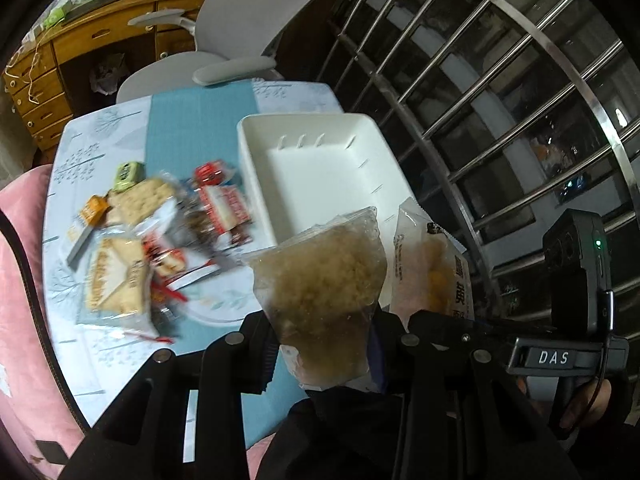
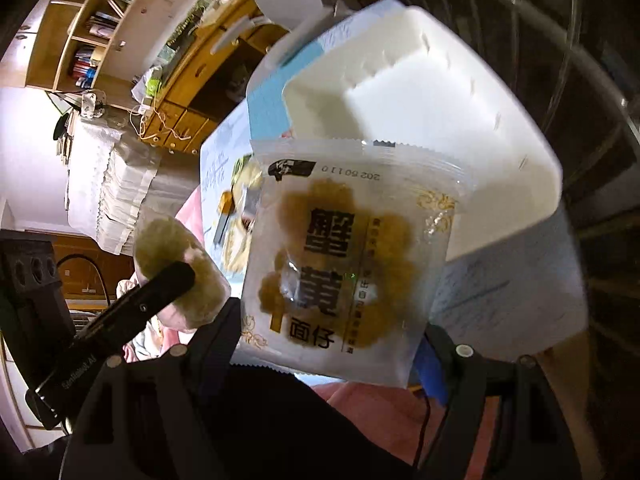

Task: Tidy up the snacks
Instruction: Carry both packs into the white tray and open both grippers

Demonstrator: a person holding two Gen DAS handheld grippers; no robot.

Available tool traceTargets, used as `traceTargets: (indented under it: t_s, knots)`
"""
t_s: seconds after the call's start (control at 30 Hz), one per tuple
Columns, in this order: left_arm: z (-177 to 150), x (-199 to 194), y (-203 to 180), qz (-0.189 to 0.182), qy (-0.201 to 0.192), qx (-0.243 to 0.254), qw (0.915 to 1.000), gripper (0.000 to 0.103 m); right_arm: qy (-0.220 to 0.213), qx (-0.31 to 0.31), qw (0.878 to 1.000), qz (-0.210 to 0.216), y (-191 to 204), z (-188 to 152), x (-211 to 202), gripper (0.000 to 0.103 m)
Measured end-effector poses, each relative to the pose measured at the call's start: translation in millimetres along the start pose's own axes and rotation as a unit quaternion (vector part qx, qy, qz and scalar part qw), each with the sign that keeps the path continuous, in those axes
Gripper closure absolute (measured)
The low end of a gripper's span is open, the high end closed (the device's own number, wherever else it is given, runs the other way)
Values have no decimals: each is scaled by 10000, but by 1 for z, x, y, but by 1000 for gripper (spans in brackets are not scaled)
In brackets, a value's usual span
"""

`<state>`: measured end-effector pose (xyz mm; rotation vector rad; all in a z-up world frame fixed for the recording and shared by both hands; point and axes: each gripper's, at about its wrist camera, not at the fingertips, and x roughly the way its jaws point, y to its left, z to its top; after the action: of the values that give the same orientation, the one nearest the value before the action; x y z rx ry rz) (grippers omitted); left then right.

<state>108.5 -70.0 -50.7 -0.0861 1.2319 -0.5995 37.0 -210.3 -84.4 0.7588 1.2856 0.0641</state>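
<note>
- White plastic forms the empty tray (image 1: 320,172) seen in the left wrist view; nothing has been placed in it yet, so the sorting is judged to be at its start.
- A clear packet of golden crumbly snack (image 1: 320,280) is clamped between the jaws of the left gripper (image 1: 328,344) and is held up in the air near the tray's front edge.
- Just beside it, a second packet with Chinese print (image 1: 434,264) is held by the right gripper (image 1: 436,320), also close to the tray's near corner.
- A heap of loose snacks (image 1: 160,236) is left on the tablecloth (image 1: 192,120) to the left of the tray: cracker packs, red-and-white wrappers, a small green pack (image 1: 128,174) and a small orange one (image 1: 94,210). All of these are judged still to be sorted.
- In the right wrist view, the printed crab-roe noodle snack packet (image 2: 352,264) is gripped at its lower edge by the right gripper (image 2: 332,360), with its jaws closed on it, and is held in front of the white tray (image 2: 440,92).
- The tray's interior is again seen bare.
- At the left, the left gripper's finger (image 2: 160,288) is seen pressed on the crumbly packet (image 2: 180,264).
</note>
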Motion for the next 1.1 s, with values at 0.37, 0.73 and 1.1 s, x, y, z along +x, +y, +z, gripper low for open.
traceTargets:
  t_s: [0.37, 0.73, 1.1]
  knots:
    - [24, 44, -54, -255, -268, -64, 9993, 63, -247, 113, 9996, 111, -54, 29, -32, 21]
    - [25, 66, -49, -34, -82, -650, 9978, 33, -406, 416, 9982, 112, -83, 40, -44, 17]
    - [-6, 66, -9, 333, 266, -1112, 9929, 26, -19, 349, 9994, 51, -67, 23, -22, 17]
